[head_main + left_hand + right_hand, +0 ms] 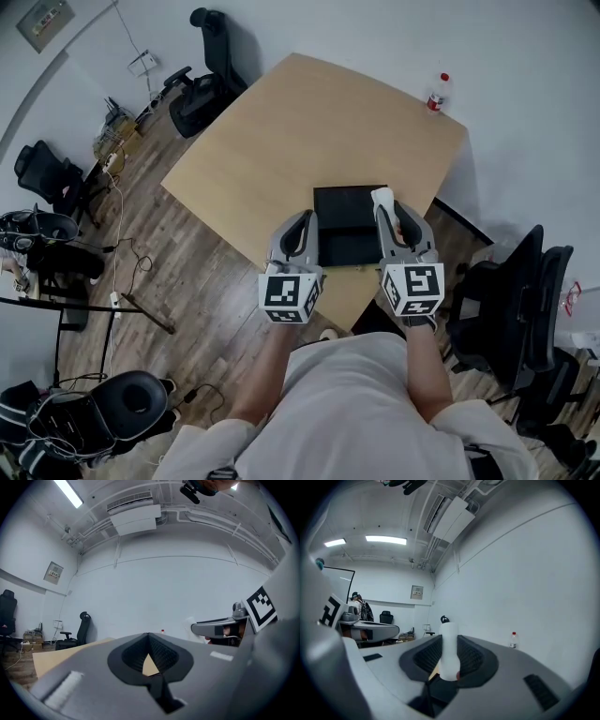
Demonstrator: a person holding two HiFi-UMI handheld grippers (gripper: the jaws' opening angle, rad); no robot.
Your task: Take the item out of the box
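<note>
A flat black box (339, 204) lies open near the front edge of the wooden table (309, 131). My right gripper (383, 210) hovers over the box's right side, shut on a small white bottle-shaped item (381, 196). In the right gripper view that white item (449, 651) stands upright between the ribbed pads (426, 656), and the gripper (449, 637) points level across the room. My left gripper (305, 219) is held over the box's left edge. Its jaws meet at the tips in the left gripper view, and the gripper (149, 636) holds nothing.
A water bottle with a red cap (436, 95) stands at the table's far right corner. Black office chairs (208, 70) stand at the far left, and more chairs (525, 291) to the right. Cables trail over the wooden floor (131, 258) on the left.
</note>
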